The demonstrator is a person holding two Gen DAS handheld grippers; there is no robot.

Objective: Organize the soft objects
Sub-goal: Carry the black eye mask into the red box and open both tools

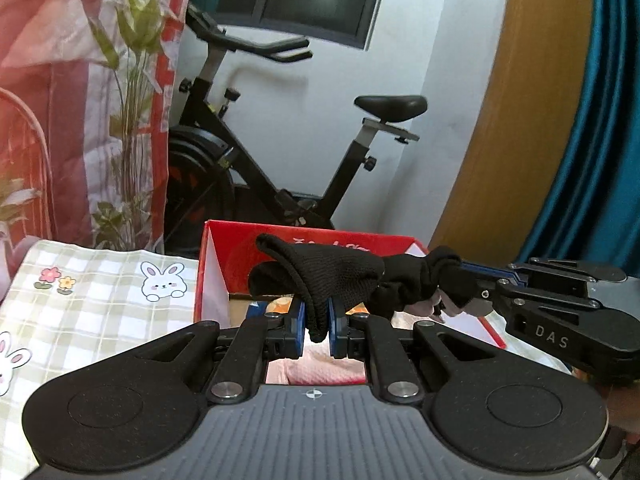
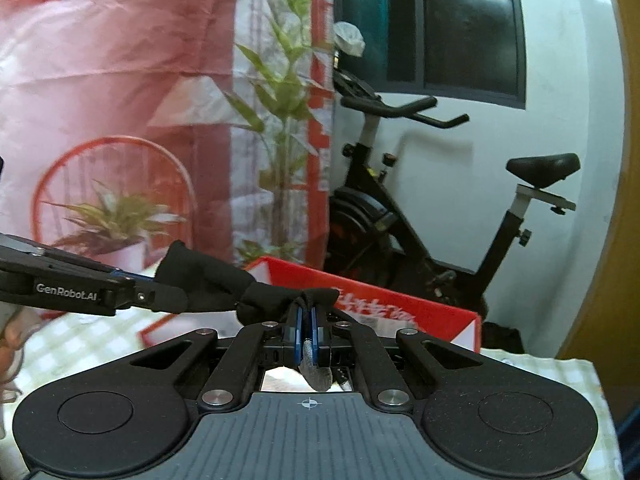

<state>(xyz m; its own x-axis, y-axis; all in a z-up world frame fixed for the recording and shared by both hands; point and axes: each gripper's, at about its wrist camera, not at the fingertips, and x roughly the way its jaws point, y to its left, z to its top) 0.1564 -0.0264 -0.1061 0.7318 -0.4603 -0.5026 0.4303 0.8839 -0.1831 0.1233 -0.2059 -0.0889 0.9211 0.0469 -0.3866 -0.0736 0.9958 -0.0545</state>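
A black knitted sock [image 1: 340, 276] hangs stretched between both grippers above an open red cardboard box [image 1: 224, 256]. My left gripper [image 1: 317, 322] is shut on one end of the sock, which drapes over its blue pads. My right gripper [image 1: 460, 280] comes in from the right in the left wrist view and pinches the other, bunched end. In the right wrist view my right gripper [image 2: 306, 330] is shut on the sock [image 2: 256, 296], and the left gripper [image 2: 160, 290] holds it from the left. The red box [image 2: 400, 312] lies beyond.
The box sits on a green checked tablecloth with bunny prints [image 1: 92, 300]. Something pink [image 1: 320, 372] lies below the left gripper. An exercise bike [image 1: 256, 152] stands behind the table by a white wall. A red and white plastic sheet [image 2: 120, 100] hangs at the left.
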